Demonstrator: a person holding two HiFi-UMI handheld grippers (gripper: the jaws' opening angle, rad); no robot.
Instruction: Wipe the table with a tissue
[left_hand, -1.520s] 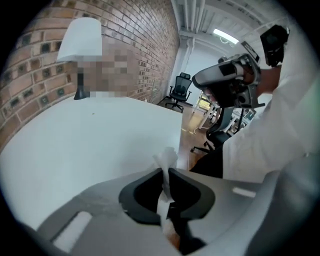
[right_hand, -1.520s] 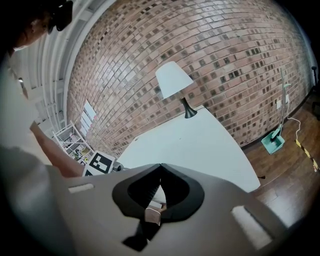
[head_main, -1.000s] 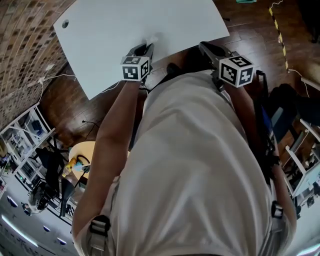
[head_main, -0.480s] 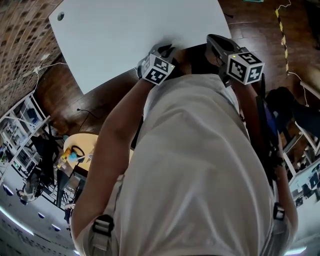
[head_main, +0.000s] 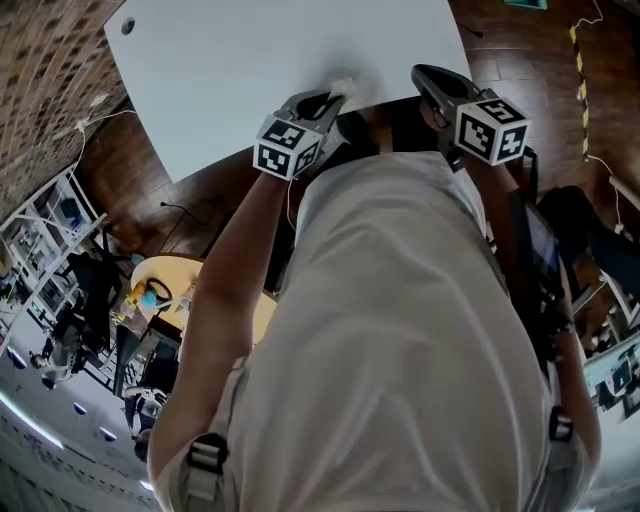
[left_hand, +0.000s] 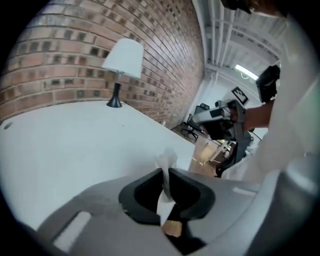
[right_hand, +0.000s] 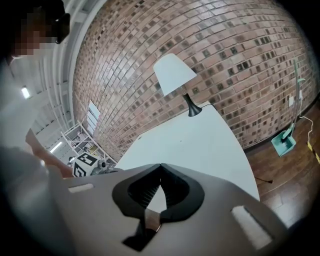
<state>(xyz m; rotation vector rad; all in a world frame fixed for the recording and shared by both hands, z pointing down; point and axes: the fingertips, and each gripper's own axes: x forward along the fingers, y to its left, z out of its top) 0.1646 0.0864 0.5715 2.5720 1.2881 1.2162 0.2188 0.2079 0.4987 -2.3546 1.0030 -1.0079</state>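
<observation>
The white tabletop (head_main: 250, 70) fills the space ahead of the person, running away from them toward the brick wall. A white-shaded lamp (left_hand: 122, 65) stands at its far edge. I see no container on it, only a small dark hole near the far left corner.

The left gripper (head_main: 322, 100) sits at the near edge, toward the right corner, and points down at the surface. The right gripper (head_main: 432, 80) hangs just beside it, closer to that corner. Its fingers are pressed together with nothing between them, so the wiping falls to the left hand.

The left fingers are clamped on the tissue (left_hand: 165, 162). It runs lengthwise along the slit between them, and a crumpled tuft pokes out past the tips toward the table. From the head view that tuft lies right over the near edge; I cannot tell whether it touches the surface.

Nearly all the bare tabletop lies ahead and to the left of the tissue, so I judge the wipe must go that way.
</observation>
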